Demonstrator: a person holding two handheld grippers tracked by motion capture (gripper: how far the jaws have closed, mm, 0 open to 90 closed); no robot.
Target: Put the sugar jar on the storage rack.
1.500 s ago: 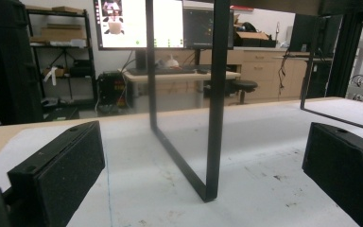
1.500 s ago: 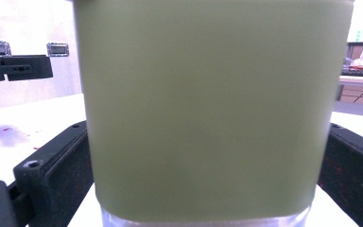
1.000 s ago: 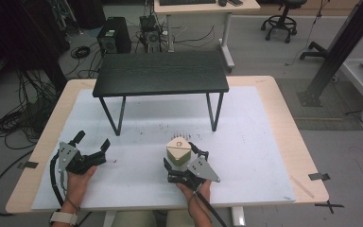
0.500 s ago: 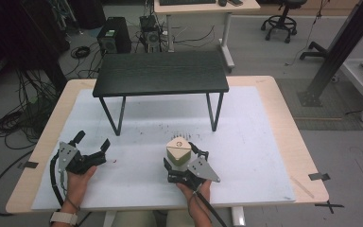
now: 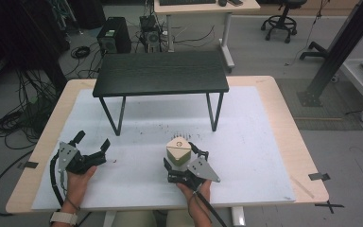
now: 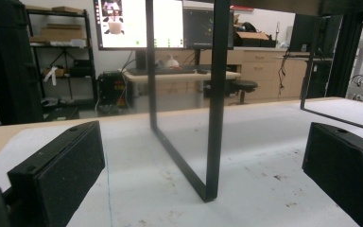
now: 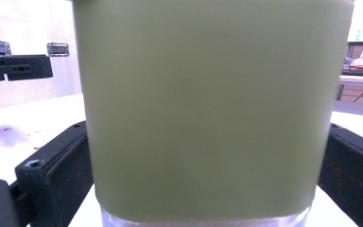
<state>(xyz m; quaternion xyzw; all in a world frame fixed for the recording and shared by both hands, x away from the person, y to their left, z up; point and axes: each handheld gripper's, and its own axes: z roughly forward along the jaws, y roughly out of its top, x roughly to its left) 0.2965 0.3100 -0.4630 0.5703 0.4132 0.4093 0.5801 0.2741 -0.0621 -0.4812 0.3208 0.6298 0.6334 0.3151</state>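
Observation:
A pale green container with a tan lid stands on the white mat near the table's front edge. My right gripper is shut on it, one black jaw pressed against each side. In the right gripper view the container spans nearly the whole width, and the jaws meet its lower walls. My left gripper rests at the front left, open with nothing between its jaws. In the left gripper view, the left gripper faces a thin black table leg.
A small black table on thin metal legs stands on the white mat behind both grippers. The wooden tabletop frames the mat. Cables, a desk and an office chair are on the floor beyond.

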